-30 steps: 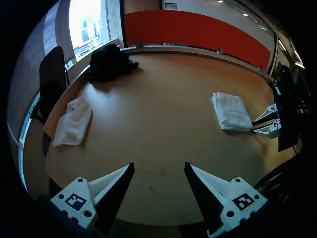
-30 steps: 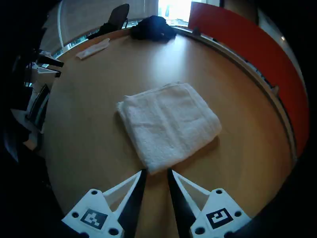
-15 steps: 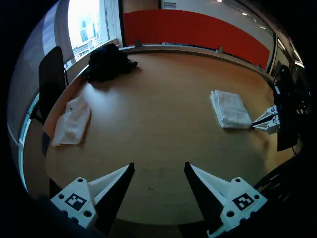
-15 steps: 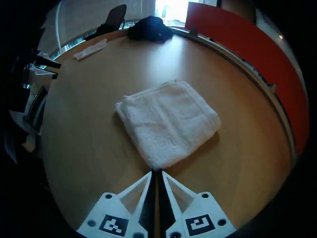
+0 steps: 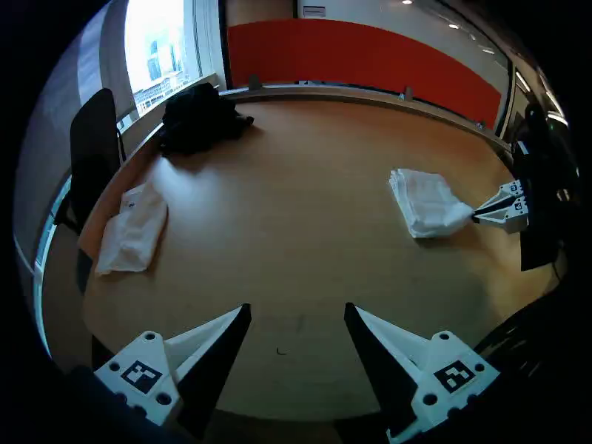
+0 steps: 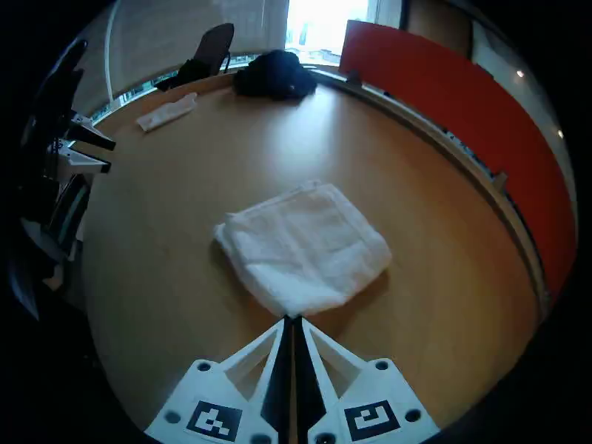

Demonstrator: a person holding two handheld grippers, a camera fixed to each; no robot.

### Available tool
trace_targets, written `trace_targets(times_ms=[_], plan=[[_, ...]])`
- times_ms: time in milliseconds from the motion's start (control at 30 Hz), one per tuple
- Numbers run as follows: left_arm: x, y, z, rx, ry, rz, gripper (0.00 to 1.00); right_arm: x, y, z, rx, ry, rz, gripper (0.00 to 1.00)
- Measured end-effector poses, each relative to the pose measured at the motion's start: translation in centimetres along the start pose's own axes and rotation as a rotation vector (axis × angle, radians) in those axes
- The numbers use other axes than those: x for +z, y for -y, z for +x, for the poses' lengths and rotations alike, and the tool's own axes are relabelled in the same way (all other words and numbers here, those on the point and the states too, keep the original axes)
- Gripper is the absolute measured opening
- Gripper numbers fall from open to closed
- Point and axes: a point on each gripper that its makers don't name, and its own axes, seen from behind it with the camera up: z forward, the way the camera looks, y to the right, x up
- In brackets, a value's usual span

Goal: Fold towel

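Note:
A folded white towel (image 6: 303,255) lies on the round wooden table (image 6: 185,192). My right gripper (image 6: 292,320) is shut on its near corner, which is raised a little off the wood. In the left gripper view the same towel (image 5: 428,202) sits at the far right, with the right gripper (image 5: 477,212) pinching its lifted corner. My left gripper (image 5: 296,309) hangs open over the table's near edge, far from the towel, with nothing between its fingers. That left gripper (image 6: 85,144) also appears at the left edge of the right gripper view.
A second white cloth (image 5: 132,228) lies near the table's left edge. A black bag (image 5: 198,116) rests at the far side by the window. A dark chair (image 5: 92,148) stands outside the table. A red panel (image 5: 370,55) runs behind the table's far rim.
My right gripper closed on the towel's near corner and raised it slightly, pulling back a little. The left gripper stayed open and still.

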Motion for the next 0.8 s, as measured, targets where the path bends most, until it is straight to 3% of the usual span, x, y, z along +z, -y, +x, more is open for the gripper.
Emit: trace_targets(times_ms=[567, 800], plan=[[-0.5, -0.4, 2.7, 0.025, -0.070, -0.025, 0.93, -4.6, -4.8, 13.1, -0.083, -0.218, -0.094, 0.01], [-0.9, -0.7, 3.4, 0.035, -0.089, -0.038, 0.94, -7.5, -6.7, 16.0, -0.078, -0.274, -0.141, 0.01]])
